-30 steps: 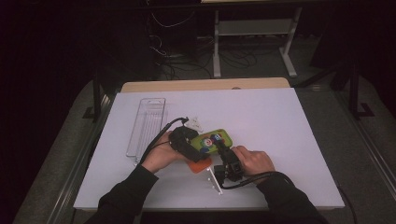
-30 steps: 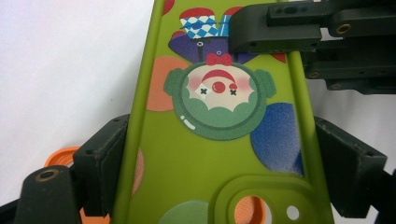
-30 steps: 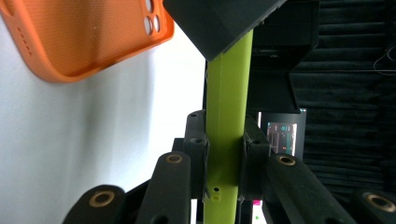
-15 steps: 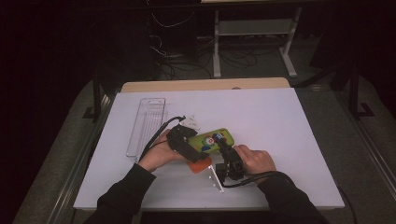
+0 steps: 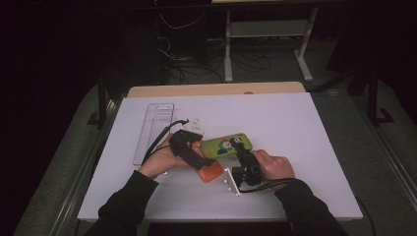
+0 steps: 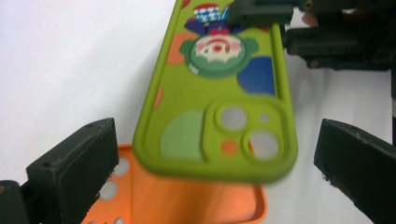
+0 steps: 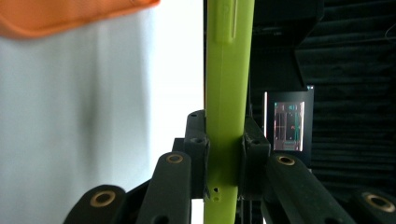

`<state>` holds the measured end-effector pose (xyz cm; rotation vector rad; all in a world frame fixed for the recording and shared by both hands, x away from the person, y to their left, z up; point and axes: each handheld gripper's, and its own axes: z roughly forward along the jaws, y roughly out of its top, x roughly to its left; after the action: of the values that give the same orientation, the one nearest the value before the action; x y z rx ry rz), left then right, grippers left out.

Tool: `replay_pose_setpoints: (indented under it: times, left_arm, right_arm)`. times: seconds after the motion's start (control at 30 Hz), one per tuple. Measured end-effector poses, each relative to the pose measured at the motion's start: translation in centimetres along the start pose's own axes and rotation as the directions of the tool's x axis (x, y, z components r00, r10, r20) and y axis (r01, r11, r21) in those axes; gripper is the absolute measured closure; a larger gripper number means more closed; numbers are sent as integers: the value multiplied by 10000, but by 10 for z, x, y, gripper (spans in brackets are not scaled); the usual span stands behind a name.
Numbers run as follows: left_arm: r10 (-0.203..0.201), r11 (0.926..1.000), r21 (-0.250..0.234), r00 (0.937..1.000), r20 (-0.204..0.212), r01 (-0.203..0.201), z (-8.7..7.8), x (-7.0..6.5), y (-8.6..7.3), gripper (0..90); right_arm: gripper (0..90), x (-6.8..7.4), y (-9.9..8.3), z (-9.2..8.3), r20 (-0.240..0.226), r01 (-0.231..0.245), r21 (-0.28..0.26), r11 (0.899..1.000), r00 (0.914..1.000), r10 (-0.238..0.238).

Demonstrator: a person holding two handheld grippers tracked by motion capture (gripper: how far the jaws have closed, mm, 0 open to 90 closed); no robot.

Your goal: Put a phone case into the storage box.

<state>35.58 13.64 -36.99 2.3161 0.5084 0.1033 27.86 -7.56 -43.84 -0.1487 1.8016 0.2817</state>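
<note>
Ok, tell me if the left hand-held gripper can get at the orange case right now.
Probably yes. The left hand-held gripper stands open over the orange case, but the green case, clamped in the right hand-held gripper, overlaps its upper edge, so only the near part looks free.

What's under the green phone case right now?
An orange phone case lies under the camera end of the green phone case. How far it reaches beneath is hidden. The right gripper clamps the green one's edge.

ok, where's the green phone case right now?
High view: the green phone case is at the table's near middle, clamped at its right end by the right gripper, its left end overlapping the orange case between the left gripper's open jaws.
</note>
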Motion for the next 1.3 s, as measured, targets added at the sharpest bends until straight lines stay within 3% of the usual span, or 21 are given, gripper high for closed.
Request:
replay_pose_setpoints:
  times: [0.03, 0.1, 0.17, 0.2, 0.23, 0.3, 0.4, 0.53, 0.57, 0.8, 0.9, 0.97, 1.07, 1.2, 1.27, 1.3]
  left_arm:
    - [-202, 9997, -154, 9998, -62, 201, 0, -1, -1, 0]
    - [8, 10000, -19, 10000, -89, -8, -3, 1, -2, 0]
    - [-106, 9999, -19, 9998, -160, 106, -3, 2, -3, 0]
    - [81, 9999, 120, 9998, -183, -79, -5, 4, -3, 0]
    - [-76, 10000, -51, 9997, -224, 75, -4, 3, -4, 0]
    - [86, 9999, 138, 9997, -243, -83, -5, 5, -5, 0]
    - [-134, 9999, 78, 9995, -275, 137, -5, 5, -6, 0]
    - [127, 9996, 246, 9995, -298, -120, -5, 8, -7, 0]
    - [97, 9997, 237, 9995, -305, -90, -5, 8, -7, 0]
    - [-20, 9997, 260, 9995, -300, 27, -2, 7, -8, 0]
    - [-138, 9996, 258, 9996, -254, 145, -1, 6, -8, 0]
    - [-16, 9992, 400, 9997, -234, 25, -2, 6, -8, 0]
    - [-30, 9990, 436, 9997, -240, 41, -1, 7, -9, 0]
    - [-71, 9991, 408, 9997, -241, 81, 0, 6, -9, 0]
    - [-2, 9992, 409, 9997, -234, 12, 0, 6, -9, 0]
    - [38, 9992, 410, 9997, -234, -28, 0, 7, -8, 0]
  right_arm:
    - [758, -1, -1, 0, -54, -104, 14, 9999, 9999, 104]
    - [758, -2, -5, 1, -72, -139, 116, 9998, 9999, 140]
    - [758, -3, -8, 2, -171, -251, 236, 9994, 9995, 255]
    - [758, -3, -9, 2, -304, -225, 279, 9994, 9993, 233]
    - [758, -3, -10, 3, -282, -346, 318, 9989, 9990, 355]
    - [758, -4, -12, 3, -383, -519, 359, 9980, 9978, 532]
    - [758, -5, -15, 4, -429, -820, 447, 9956, 9956, 839]
    - [758, -7, -17, 5, -539, -1137, 558, 9920, 9917, 1167]
    - [758, -10, -18, 6, -457, -1029, 440, 9937, 9934, 1049]
    - [758, -14, -23, 6, -684, -1635, 538, 9851, 9836, 1670]
    - [758, -14, -25, 6, -903, -2182, 698, 9734, 9704, 2240]
    - [758, -17, -27, 6, -919, -2306, 720, 9704, 9672, 2367]
    - [758, -18, -29, 6, -1006, -2912, 911, 9523, 9487, 2997]
    - [758, -21, -32, 7, -1165, -3317, 1008, 9380, 9324, 3422]
    - [758, -22, -33, 7, -1288, -3552, 1069, 9287, 9212, 3672]
    - [759, -21, -33, 8, -1327, -3880, 1070, 9154, 9069, 3999]
